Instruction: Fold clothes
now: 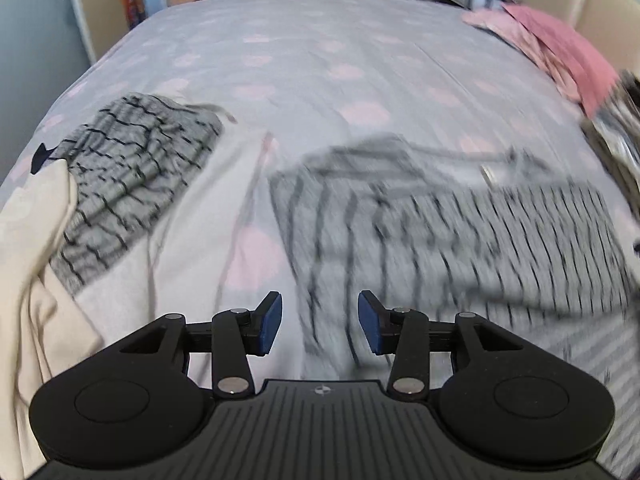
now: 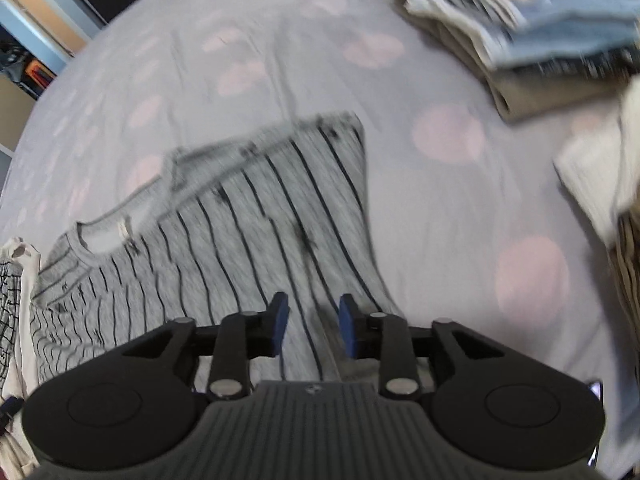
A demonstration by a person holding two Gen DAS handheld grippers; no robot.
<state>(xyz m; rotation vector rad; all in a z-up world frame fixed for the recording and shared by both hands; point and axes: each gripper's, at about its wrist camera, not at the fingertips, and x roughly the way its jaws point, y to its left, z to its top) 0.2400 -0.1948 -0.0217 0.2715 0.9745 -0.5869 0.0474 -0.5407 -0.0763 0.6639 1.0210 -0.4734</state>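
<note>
Grey striped shirt (image 2: pixel 240 232) lies flat on the dotted bedsheet (image 2: pixel 420 208), centre-left of right wrist view; folded stack (image 2: pixel 500 40) sits upper right. Right gripper (image 2: pixel 313 322) and left gripper (image 1: pixel 320 322), bottom centre: jaws apart, nothing pinched, both over shirt fabric. No containers seen.

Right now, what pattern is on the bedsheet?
Pale grey bedsheet with pink dots, clearest in the left wrist view.

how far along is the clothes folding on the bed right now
Done: a stack of folded clothes sits at the bed's far right. In hand: the grey striped shirt lies partly folded on the bedspread; the right gripper and left gripper stand open above it, gripping nothing. Left: finishing that shirt, then the checked garment and cream cloth piled to the left.
</note>
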